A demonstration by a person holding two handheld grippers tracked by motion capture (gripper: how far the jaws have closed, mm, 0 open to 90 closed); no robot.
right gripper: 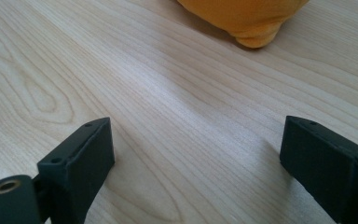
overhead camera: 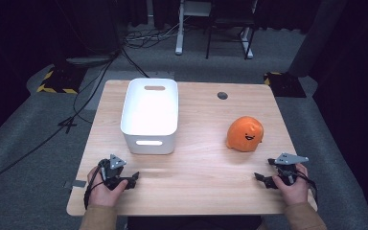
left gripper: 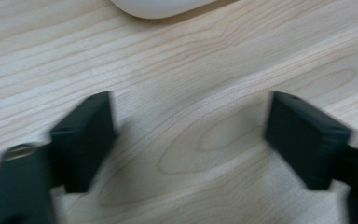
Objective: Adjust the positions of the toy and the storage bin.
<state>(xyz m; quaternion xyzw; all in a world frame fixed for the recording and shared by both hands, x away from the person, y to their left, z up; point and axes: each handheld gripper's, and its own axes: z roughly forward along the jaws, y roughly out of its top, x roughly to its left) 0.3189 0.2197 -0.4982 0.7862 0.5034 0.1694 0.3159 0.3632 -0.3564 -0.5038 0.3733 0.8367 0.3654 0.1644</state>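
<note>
Both hands rest at the near table (overhead camera: 196,163) edge. Left of the bin's near corner, the left gripper (overhead camera: 130,180) lies on the wood with jaws apart and empty; the white bin (overhead camera: 149,115) stands just beyond it. Right of the bin, well apart, sits the orange toy (overhead camera: 245,134), and nearer than it the right gripper (overhead camera: 263,179) waits, jaws wide and empty. A likely risk: the soft, rounded toy could squash and slip from a shallow pinch, or catch the bin's rim.
</note>
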